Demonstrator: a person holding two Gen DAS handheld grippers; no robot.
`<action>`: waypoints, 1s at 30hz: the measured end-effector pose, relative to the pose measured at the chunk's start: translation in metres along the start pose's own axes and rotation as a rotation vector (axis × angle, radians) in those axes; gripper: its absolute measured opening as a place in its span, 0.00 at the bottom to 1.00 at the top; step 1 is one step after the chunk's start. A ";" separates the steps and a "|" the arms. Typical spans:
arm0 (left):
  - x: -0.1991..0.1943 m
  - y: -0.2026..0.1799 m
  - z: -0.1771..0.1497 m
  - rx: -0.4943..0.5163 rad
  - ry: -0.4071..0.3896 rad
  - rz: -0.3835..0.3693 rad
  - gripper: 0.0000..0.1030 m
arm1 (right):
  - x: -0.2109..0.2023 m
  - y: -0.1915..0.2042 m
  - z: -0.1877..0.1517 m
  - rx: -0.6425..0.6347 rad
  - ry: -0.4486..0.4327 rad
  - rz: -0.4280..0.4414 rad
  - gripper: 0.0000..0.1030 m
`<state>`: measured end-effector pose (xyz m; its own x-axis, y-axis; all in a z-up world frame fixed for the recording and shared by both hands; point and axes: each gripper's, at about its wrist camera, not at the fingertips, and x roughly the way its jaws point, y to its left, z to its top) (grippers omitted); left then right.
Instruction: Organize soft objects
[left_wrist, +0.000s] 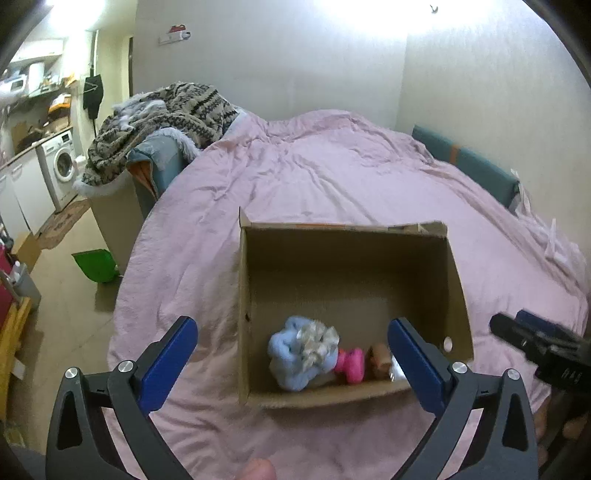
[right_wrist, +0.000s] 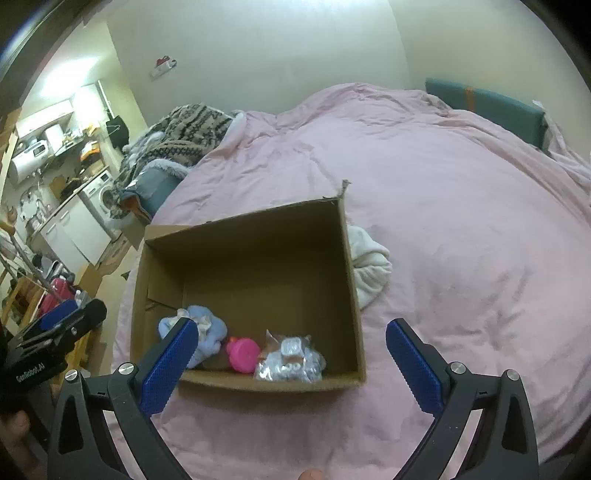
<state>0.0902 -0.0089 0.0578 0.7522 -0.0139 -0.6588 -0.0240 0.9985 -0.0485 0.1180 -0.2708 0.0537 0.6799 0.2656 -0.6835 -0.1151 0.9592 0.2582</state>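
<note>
My left tool (left_wrist: 291, 343) stood wide apart with nothing between its blue fingers (left_wrist: 168, 363), hanging over the near end of the cardboard box (left_wrist: 456, 288). My right tool (right_wrist: 291, 343) was just as wide and empty, above the box's near right corner. The box sat open on the pink bedspread (left_wrist: 332, 173). Inside, along its near wall, lay a light blue plush toy (left_wrist: 295, 354) at the left, a pink toy (left_wrist: 351, 365) just beside it, then a brown item (left_wrist: 380, 360) and a clear plastic packet (right_wrist: 291, 362) at the right. A white cloth (right_wrist: 369, 266) lay on the bed touching the box's right wall. Far left, a patterned blanket (left_wrist: 166, 122) was heaped at the bed's edge.
</note>
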 end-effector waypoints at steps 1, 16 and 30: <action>-0.002 -0.001 -0.002 0.002 0.002 0.007 1.00 | -0.004 0.001 -0.002 -0.003 -0.011 -0.008 1.00; -0.003 0.000 -0.040 -0.013 0.060 0.093 1.00 | 0.003 0.014 -0.031 -0.049 0.026 -0.083 1.00; 0.010 0.010 -0.038 -0.068 0.088 0.083 1.00 | 0.018 0.017 -0.033 -0.067 0.051 -0.105 1.00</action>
<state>0.0725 -0.0009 0.0220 0.6852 0.0609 -0.7258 -0.1307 0.9906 -0.0404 0.1041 -0.2462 0.0233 0.6533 0.1660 -0.7387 -0.0946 0.9859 0.1378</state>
